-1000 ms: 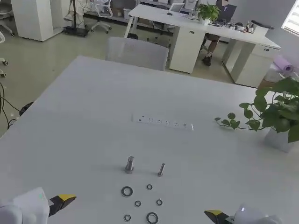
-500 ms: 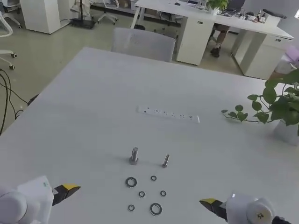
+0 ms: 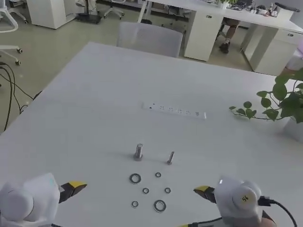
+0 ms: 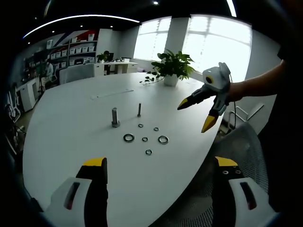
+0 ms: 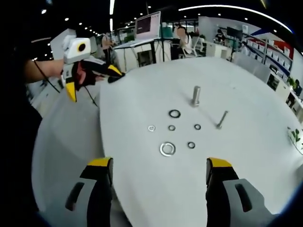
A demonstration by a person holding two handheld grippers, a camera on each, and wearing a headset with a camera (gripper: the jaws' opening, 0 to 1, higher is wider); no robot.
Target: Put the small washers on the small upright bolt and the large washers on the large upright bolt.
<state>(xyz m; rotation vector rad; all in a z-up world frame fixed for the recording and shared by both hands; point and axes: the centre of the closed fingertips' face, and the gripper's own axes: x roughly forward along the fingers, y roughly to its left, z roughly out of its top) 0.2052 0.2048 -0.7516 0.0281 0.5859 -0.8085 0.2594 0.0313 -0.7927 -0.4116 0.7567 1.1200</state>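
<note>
hovering pre-pickup: left gripper [image 4: 158,163] and right gripper [image 5: 160,163] both spread, empty. washers [image 3: 135,178] lie loose on table [image 3: 94,104] before large bolt [image 3: 138,152] and small bolt [image 3: 170,158]. next likely: pinch one washer's edge.

large bolt [image 3: 138,152] left of small bolt [image 3: 170,158] on table [image 3: 90,99]; washers [image 3: 135,178] before them, power strip [image 3: 177,111] behind, plant [image 3: 284,99] far right
</note>
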